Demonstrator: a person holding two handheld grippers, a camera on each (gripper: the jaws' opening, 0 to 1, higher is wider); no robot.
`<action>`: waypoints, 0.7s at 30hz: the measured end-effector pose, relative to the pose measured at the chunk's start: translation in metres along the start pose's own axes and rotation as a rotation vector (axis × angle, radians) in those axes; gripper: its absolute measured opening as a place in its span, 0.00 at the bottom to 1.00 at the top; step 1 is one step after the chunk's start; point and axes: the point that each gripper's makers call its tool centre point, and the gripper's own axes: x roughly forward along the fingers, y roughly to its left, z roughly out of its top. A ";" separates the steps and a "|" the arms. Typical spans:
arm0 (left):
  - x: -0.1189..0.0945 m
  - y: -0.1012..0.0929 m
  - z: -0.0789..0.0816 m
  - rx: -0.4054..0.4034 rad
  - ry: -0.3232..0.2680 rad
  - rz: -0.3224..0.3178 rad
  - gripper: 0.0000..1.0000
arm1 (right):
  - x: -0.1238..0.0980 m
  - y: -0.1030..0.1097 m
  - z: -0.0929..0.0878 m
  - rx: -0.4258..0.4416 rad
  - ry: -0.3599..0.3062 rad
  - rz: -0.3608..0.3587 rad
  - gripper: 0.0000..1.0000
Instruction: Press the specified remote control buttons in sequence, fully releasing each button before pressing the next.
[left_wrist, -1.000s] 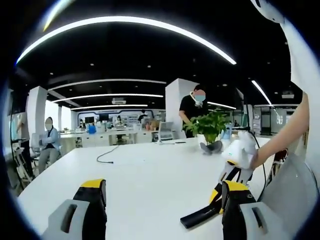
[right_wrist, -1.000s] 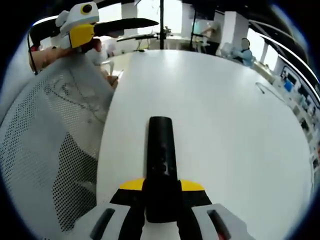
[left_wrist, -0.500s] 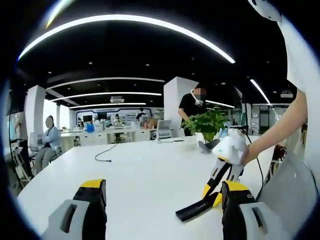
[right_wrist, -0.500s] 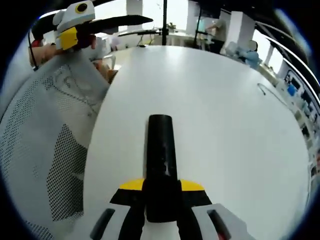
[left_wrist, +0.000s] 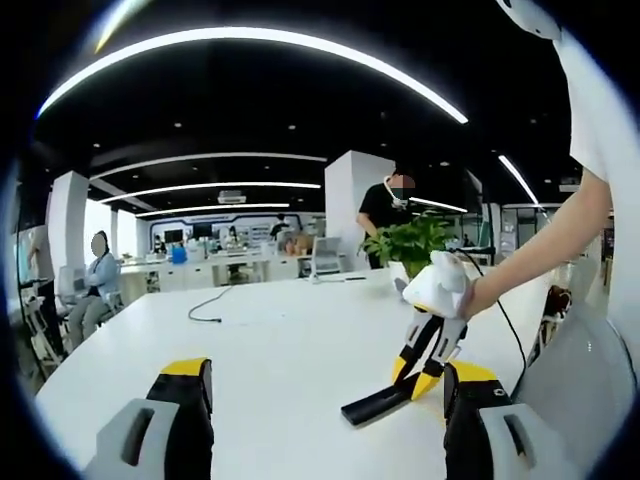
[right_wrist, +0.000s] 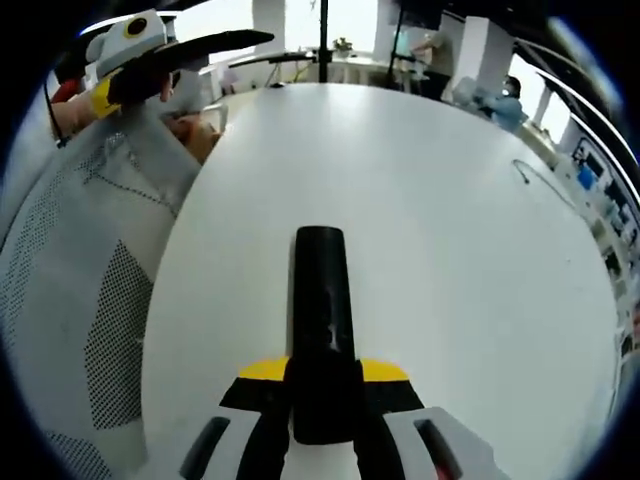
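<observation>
You've got the long black bar-shaped remote control (right_wrist: 321, 320) clamped between the jaws of your right gripper (right_wrist: 322, 395), its far end sticking out forward over the glossy white table (right_wrist: 450, 250). In the left gripper view the same remote (left_wrist: 375, 402) hangs tilted, low end just over or touching the table; can't tell which. The right gripper (left_wrist: 425, 350) grasps its upper end there, with your hand (left_wrist: 470, 297) behind it.

Your left gripper (left_wrist: 320, 420) is released, jaws wide apart with nothing between them, hovering over the table well apart from the remote. In the right gripper view it sits up in the top corner (right_wrist: 150, 55), beside the grey mesh chair back (right_wrist: 80, 280).

Progress, as a judgement: early. The remote is picked up and held, but no jaw tip is on any button. Buttons are too dark to make out. All presses look left to do, so you'd need to bring the left gripper over next.

Background: green potted plant (left_wrist: 415, 245) and a black cable (left_wrist: 210, 308) on the table, people at far desks.
</observation>
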 end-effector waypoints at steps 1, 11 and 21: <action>0.000 0.000 0.000 0.000 0.001 0.001 1.00 | 0.000 -0.002 0.000 -0.001 0.002 0.000 0.21; 0.000 0.001 -0.001 0.001 0.003 0.002 1.00 | -0.001 -0.023 -0.002 0.006 0.025 -0.001 0.21; 0.000 0.000 -0.004 0.005 0.018 -0.012 1.00 | -0.001 -0.043 -0.003 0.021 0.041 -0.007 0.21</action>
